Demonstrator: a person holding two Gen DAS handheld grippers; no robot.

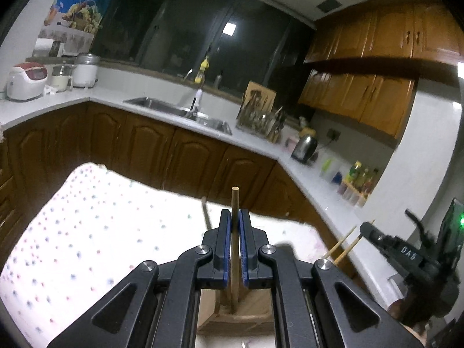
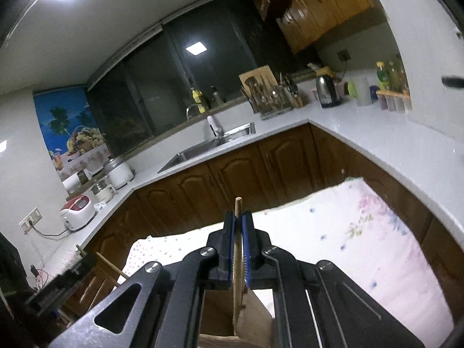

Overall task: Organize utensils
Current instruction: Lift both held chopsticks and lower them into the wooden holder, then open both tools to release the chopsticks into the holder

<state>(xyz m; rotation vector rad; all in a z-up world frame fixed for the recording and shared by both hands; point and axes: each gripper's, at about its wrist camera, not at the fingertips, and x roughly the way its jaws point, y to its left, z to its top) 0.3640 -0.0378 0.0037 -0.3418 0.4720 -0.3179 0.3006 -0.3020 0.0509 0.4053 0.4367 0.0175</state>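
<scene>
In the left wrist view my left gripper point(image 1: 235, 217) is shut on an upright wooden chopstick point(image 1: 235, 200). Its lower end reaches down into a wooden holder box point(image 1: 255, 307) beneath the jaws. A second stick point(image 1: 206, 211) leans just behind, to the left. My right gripper point(image 1: 368, 229) shows blurred at the right edge, with thin wooden sticks point(image 1: 343, 245) beside it. In the right wrist view my right gripper point(image 2: 238, 220) is shut on another upright chopstick point(image 2: 238, 206), which also runs down into the wooden box point(image 2: 255, 313). The left gripper point(image 2: 63, 281) is a dark blur at lower left.
A white dotted cloth point(image 1: 101, 232) covers the table under both grippers, with a flowered part point(image 2: 362, 246) to the right. Behind it run brown cabinets point(image 1: 174, 156) and a white counter with a sink point(image 1: 179, 110), a utensil rack point(image 1: 261, 116), a kettle point(image 1: 304, 148) and a rice cooker point(image 1: 26, 81).
</scene>
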